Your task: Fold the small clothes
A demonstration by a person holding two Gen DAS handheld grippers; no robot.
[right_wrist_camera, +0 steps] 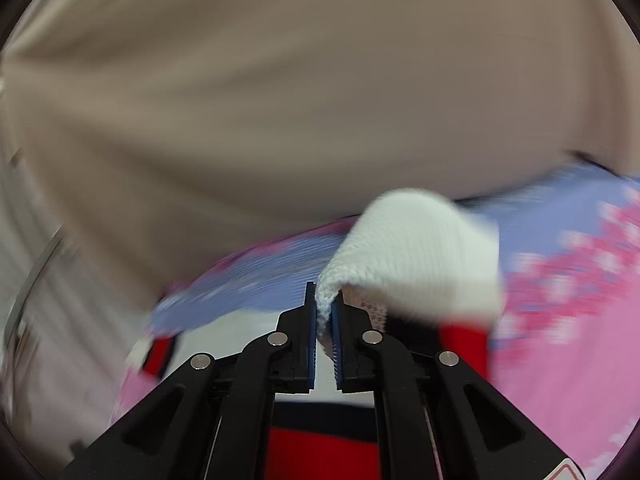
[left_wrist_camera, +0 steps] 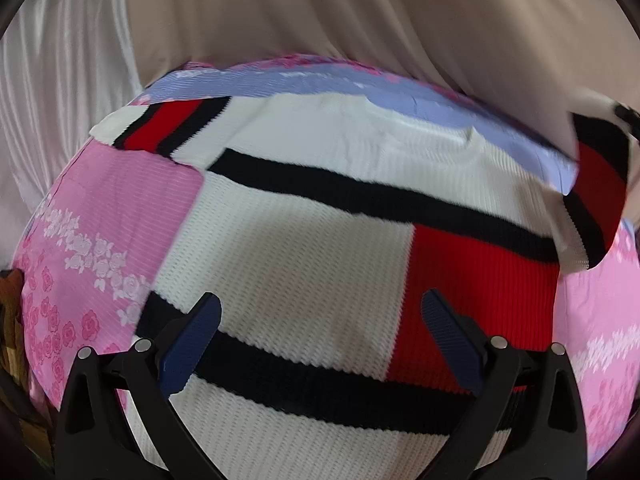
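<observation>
A small ribbed-knit sweater (left_wrist_camera: 320,216), white with black bands and red blocks, is lying spread flat, front-up, on a bedspread (left_wrist_camera: 120,216) printed with pink roses and lilac panels. Behind the bed, beige curtains (left_wrist_camera: 360,20) are hanging in soft vertical folds.

The right gripper (right_wrist_camera: 325,316) is pinching a white knit edge (right_wrist_camera: 416,248) of the sweater, seemingly a sleeve end; its blue ridged pads are nearly together with the thick fabric pressed between them, and the cloth is arching up and over to the right. The left gripper (left_wrist_camera: 320,340) is hovering over the lower body of the sweater with its jaws spread wide, gripping nothing.

The step in hand appears to be the first fold: lifting a sleeve to bring it across the chest. The next move probably calls for carrying that sleeve inward and laying it flat, while the left gripper steadies the body or takes hold of the hem. The chunky knit looks soft, stretchy and likely to sag.
</observation>
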